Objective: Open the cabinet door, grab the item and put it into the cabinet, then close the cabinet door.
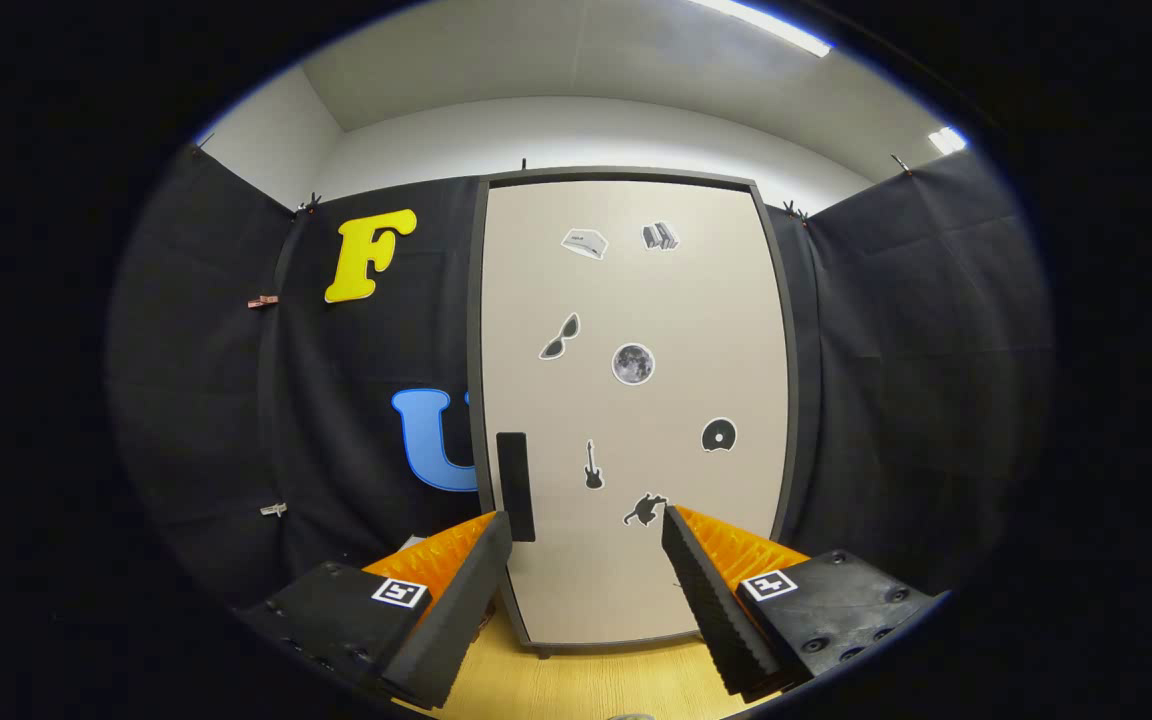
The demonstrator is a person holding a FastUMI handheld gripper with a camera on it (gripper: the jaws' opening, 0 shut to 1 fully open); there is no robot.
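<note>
A tall cabinet [636,300] with a dark frame stands straight ahead of me, its beige door [681,480] closed and dotted with several small stickers. A black vertical handle [515,486] sits on the door's left edge, low down, just above the tip of my left finger [456,610]. My gripper [586,530] is open, with nothing between its orange and black fingers, and it points at the lower part of the door from a short distance.
The cabinet stands on a light wooden surface [576,680] that runs under my fingers. Black cloth walls [896,380] close in on both sides of the cabinet. A white wall and ceiling lights [766,22] show above.
</note>
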